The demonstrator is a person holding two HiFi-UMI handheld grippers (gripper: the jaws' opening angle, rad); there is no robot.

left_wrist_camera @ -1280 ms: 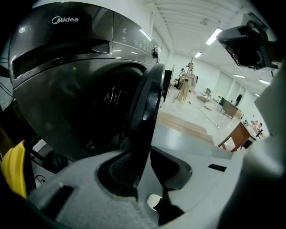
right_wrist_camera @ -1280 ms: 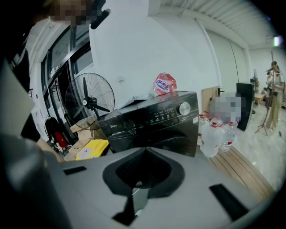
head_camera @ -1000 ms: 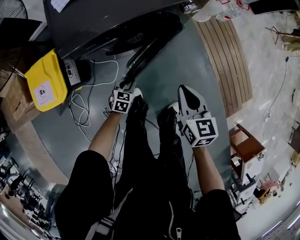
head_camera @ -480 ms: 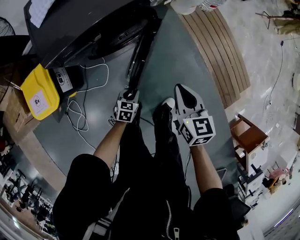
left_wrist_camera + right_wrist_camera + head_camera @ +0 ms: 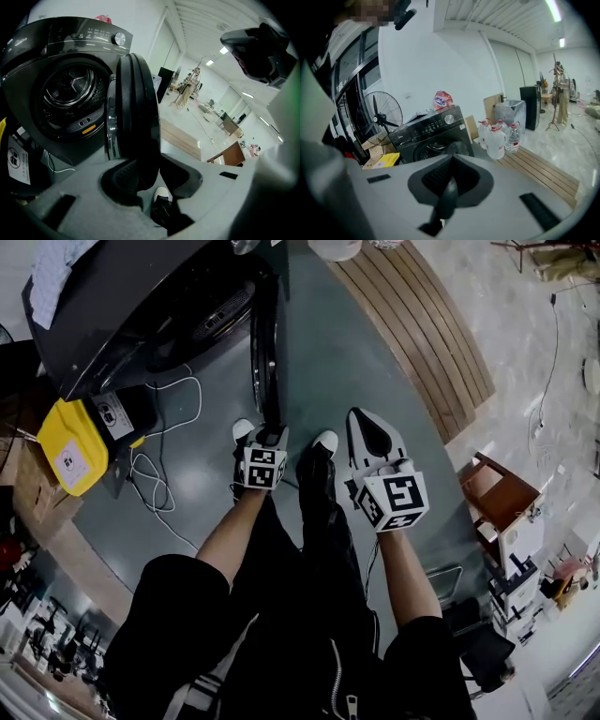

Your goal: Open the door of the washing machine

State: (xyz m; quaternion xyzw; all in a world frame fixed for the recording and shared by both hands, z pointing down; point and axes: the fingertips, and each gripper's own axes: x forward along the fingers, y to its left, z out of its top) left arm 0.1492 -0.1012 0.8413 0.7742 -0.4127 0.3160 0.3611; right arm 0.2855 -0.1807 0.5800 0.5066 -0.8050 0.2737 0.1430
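Observation:
The dark washing machine (image 5: 122,306) stands at the upper left of the head view. Its round door (image 5: 265,343) is swung out and seen edge-on. My left gripper (image 5: 265,432) is at the door's free edge. In the left gripper view the door (image 5: 136,117) runs down between the jaws of the left gripper (image 5: 145,173), beside the open drum (image 5: 70,93). These jaws have just been opening; a strip of floor shows between the door and the right jaw. My right gripper (image 5: 358,418) hangs to the right of the door, shut and empty. It faces the machine (image 5: 433,133) from a distance.
A yellow box (image 5: 70,446) and loose white cable (image 5: 159,465) lie left of the machine. A wooden slatted platform (image 5: 412,324) runs along the right, with water bottles (image 5: 499,136) on it. The person's shoes (image 5: 323,442) stand just below the door. A fan (image 5: 379,115) stands behind.
The door has swung further out, from slanting to edge-on toward me. My left gripper has moved with its edge, and the right gripper has shifted alongside.

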